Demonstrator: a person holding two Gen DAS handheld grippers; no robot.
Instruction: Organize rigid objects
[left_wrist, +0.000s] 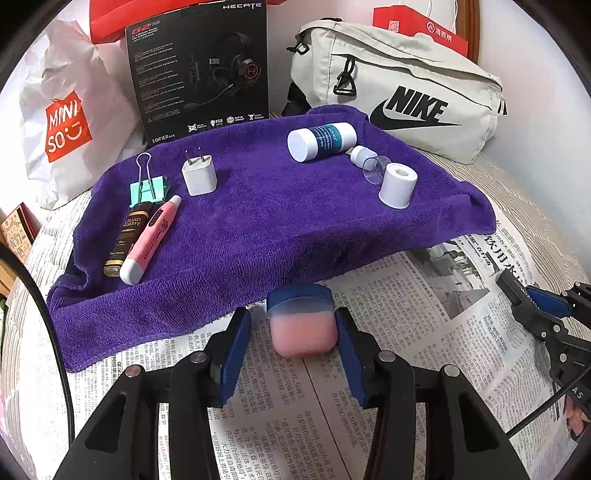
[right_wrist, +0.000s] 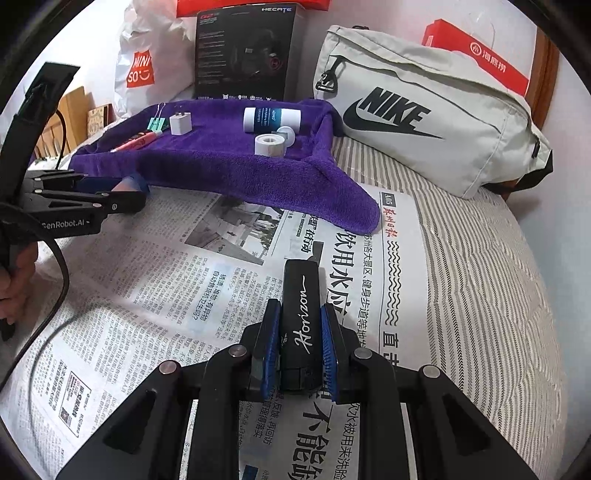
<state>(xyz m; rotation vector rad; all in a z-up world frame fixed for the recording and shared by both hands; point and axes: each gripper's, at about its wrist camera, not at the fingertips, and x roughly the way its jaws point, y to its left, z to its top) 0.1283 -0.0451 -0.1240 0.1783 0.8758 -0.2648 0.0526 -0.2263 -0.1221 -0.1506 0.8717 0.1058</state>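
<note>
The left gripper (left_wrist: 295, 332) clamps its blue pads on a small translucent jar of pink cream (left_wrist: 301, 328) with a blue lid, just above the newspaper (left_wrist: 406, 332) at the fluffy purple towel's (left_wrist: 277, 221) edge. The right gripper (right_wrist: 299, 332) pinches a matte black oblong case (right_wrist: 301, 314) — scripted "Horizon" — over the newsprint, near the striped bedding (right_wrist: 480, 277).
</note>
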